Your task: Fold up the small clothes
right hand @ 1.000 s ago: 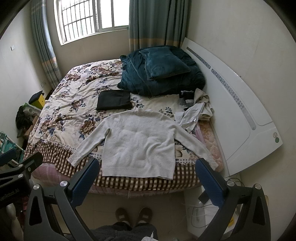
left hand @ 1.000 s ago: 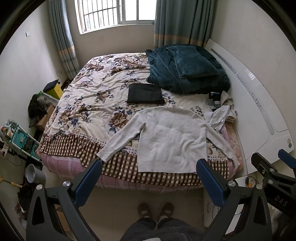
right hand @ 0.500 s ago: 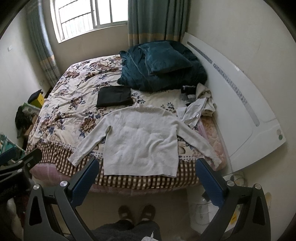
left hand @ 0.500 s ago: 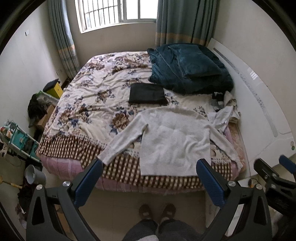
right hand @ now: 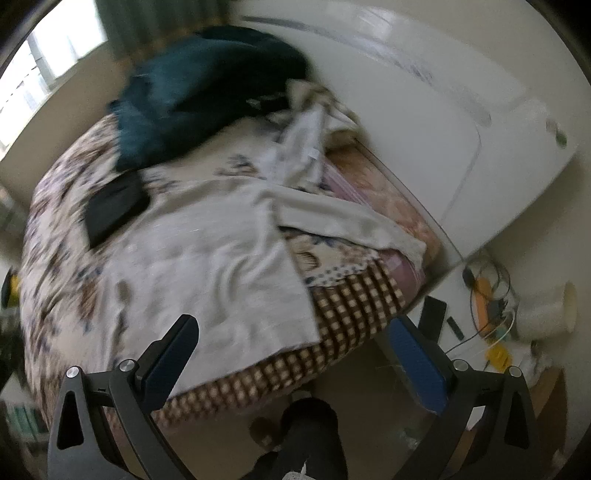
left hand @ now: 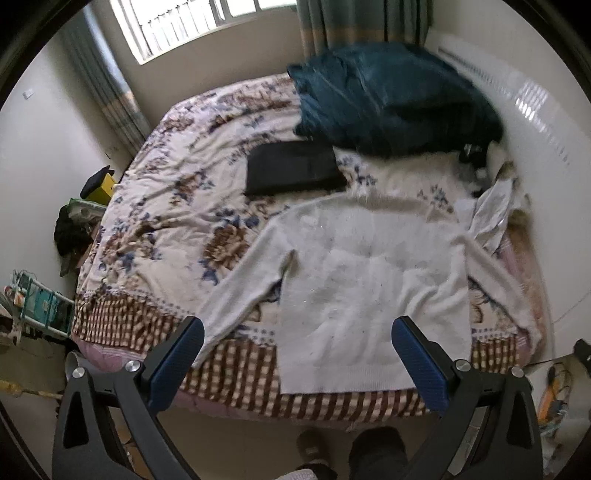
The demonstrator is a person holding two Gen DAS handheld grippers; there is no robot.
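your white sweater [left hand: 373, 295] lay flat, sleeves spread, at the near edge of the bed [left hand: 166, 206], its hem over the side. the risk, i judged, was a pinch dragging it off, or catching the bedspread beneath. your left gripper [left hand: 295, 358] and right gripper [right hand: 291, 354] hung wide open, holding and touching nothing.

Teal blanket pile [left hand: 391, 99] at headboard [left hand: 546, 155] — floral bedspread [left hand: 177, 206], window [left hand: 192, 26] behind.
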